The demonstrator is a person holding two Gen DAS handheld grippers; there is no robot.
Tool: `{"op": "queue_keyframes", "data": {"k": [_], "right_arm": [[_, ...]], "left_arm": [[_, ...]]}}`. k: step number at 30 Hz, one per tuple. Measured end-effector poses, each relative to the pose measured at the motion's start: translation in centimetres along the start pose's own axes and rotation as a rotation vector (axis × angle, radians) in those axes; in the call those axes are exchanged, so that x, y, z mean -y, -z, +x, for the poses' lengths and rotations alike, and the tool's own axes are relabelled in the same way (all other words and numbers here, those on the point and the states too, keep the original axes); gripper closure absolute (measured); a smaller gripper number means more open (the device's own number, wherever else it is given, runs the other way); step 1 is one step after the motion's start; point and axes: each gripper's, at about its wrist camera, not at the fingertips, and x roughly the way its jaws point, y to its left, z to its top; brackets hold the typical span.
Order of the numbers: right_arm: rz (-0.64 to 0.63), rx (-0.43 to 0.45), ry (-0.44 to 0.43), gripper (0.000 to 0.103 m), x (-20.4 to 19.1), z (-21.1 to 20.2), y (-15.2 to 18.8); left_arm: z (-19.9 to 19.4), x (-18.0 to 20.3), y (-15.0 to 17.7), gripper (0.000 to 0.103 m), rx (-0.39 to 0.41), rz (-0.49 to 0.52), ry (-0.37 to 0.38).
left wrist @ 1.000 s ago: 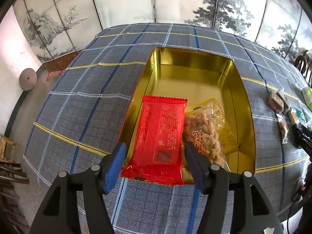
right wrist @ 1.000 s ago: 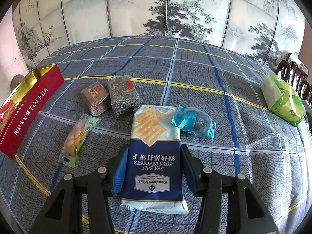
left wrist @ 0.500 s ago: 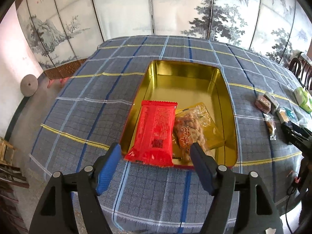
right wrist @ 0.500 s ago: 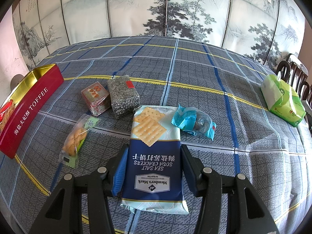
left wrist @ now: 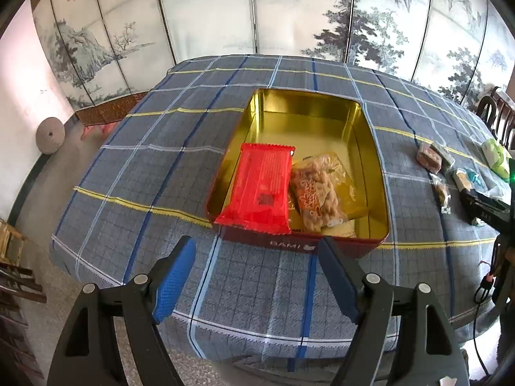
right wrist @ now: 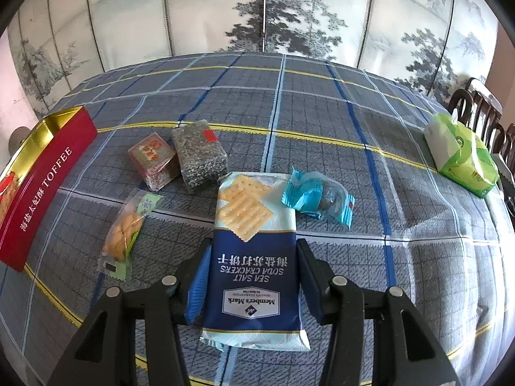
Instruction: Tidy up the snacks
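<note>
A red toffee tin with a gold inside (left wrist: pixel 370 148) lies on the checked tablecloth; it also shows in the right wrist view (right wrist: pixel 48 173). In it lie a red snack packet (left wrist: pixel 259 188) and a clear bag of fried twists (left wrist: pixel 317 189). My left gripper (left wrist: pixel 257 262) is open and empty, in front of the tin's near wall. My right gripper (right wrist: pixel 252 260) is closed on a blue soda cracker pack (right wrist: pixel 252 257), which rests on the cloth.
Loose snacks lie around the cracker pack: an orange biscuit packet (right wrist: pixel 127 228), a small red-lidded box (right wrist: pixel 154 160), a bag of grey seeds (right wrist: pixel 198 156), a teal-wrapped sweet (right wrist: pixel 317 197). A green tissue pack (right wrist: pixel 460 154) lies far right near chairs (right wrist: pixel 482 109).
My left gripper has drawn back from the tin and opened wider, leaving the red packet inside. The right gripper and cracker pack have not moved.
</note>
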Motion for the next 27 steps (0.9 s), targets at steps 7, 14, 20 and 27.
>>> {"op": "queue_keyframes", "data": {"k": [7, 14, 20, 27], "right_arm": [[0.036, -0.018, 0.015, 0.053, -0.3, -0.3, 0.3], [0.108, -0.022, -0.012, 0.053, -0.3, -1.4, 0.8], [0.141, 0.002, -0.053, 0.053, -0.9, -3.3, 0.5], [0.115, 0.026, -0.127, 0.053, -4.0, -5.1, -0.6]], "left_arm": [[0.1, -0.3, 1.0, 0.025, -0.006, -0.014, 0.000], [0.1, -1.2, 1.4, 0.022, -0.006, -0.037, 0.001], [0.2, -1.7, 1.6, 0.021, -0.008, -0.057, 0.006], [0.3, -2.0, 1.9, 0.020, -0.010, -0.074, -0.010]]}}
